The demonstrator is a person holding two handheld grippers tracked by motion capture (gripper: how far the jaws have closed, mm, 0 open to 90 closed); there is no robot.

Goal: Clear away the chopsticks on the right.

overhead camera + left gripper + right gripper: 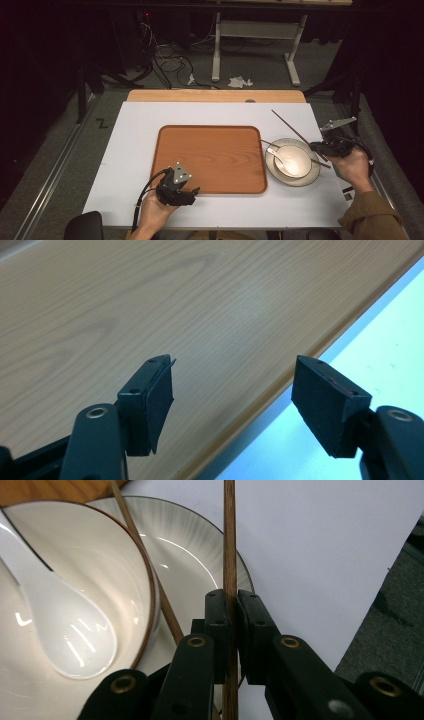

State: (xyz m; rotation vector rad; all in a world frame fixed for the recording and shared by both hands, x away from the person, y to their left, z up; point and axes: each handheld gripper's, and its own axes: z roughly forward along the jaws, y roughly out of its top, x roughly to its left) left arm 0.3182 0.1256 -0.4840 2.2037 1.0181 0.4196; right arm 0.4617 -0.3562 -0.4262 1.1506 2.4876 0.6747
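A white sheet covered the worktop [150,120], its bare wood edge showing at 12 o'clock, with a grey floor, loose cables and dark surroundings beyond. A wooden tray [210,157] lay at centre. The left tongs [194,191] hung apart over the tray's 7 o'clock corner. At 3 o'clock, the right tongs [231,630] were clamped on one chopstick [229,540] beside a bowl [295,160] holding a white spoon [60,630]; a second chopstick [150,575] rested across the plate [200,565].
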